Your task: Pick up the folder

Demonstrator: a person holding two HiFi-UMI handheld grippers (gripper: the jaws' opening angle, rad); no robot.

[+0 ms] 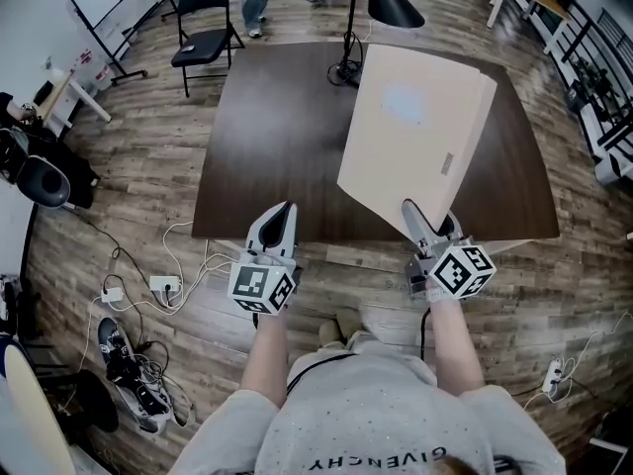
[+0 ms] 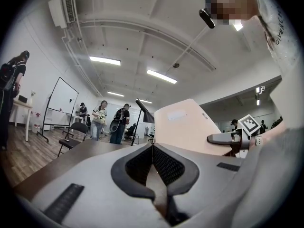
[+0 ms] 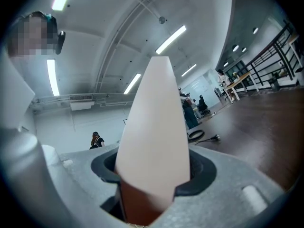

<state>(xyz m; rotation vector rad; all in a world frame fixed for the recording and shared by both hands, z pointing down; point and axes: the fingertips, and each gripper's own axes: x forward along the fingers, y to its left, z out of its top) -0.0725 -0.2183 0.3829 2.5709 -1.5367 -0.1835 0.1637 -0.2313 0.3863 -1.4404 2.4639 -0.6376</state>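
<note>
Right tongs clamp the folder's near edge, holding it tilted above the counter; left tongs closed, empty.

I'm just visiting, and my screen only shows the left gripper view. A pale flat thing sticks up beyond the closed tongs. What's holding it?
Observer: The right tongs are clamped on one end of it. The right gripper view shows that beige folder filling the gap between them.
Operator: So is it off the table?
Observer: In the head view its near end is raised, and it slants over the right side of the dark brown table. I can't tell whether the far edge touches.
Operator: And where are my tongs?
Observer: The left tongs hang at the table's near edge, apart from the folder, on its left.
</note>
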